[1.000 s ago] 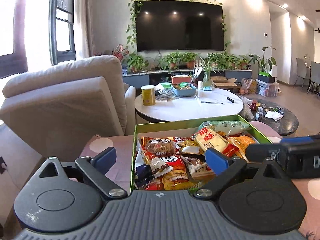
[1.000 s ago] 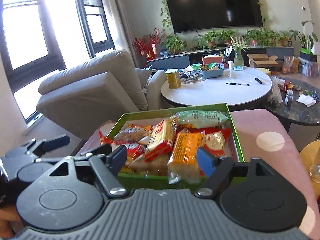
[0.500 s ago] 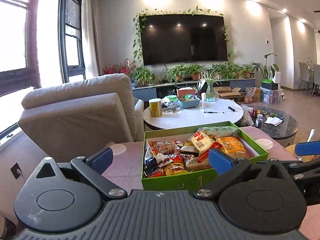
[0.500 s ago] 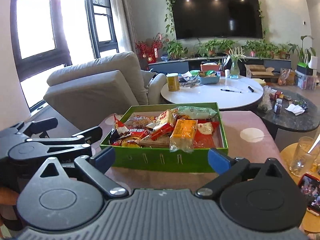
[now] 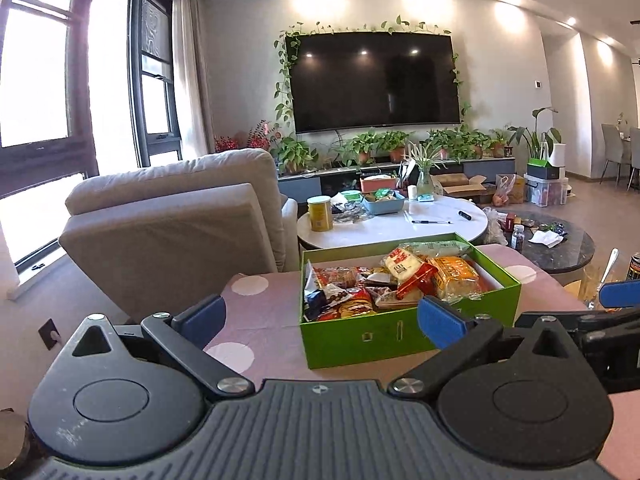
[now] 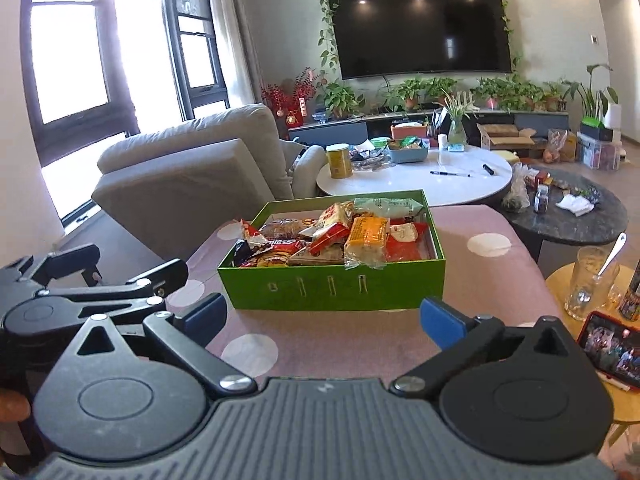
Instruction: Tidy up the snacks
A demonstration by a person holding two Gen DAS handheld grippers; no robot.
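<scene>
Beyond both open claws, green snack box [image 6: 336,294]

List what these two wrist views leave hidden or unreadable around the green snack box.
- Snacks low in the green box: both views, covered by upper packets and the front wall.
- Packet wording, e.g. on the orange packet: too small.
- Phone: right wrist view, cut by the edge.
- Right gripper: left wrist view, only partly in frame.

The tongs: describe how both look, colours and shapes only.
The left tongs and right tongs match: black angular linkage arms with silver pivot screws, two round black discs, a ribbed grey housing between them, and blue rectangular pads at the tips. No cables or sleeves show.
</scene>
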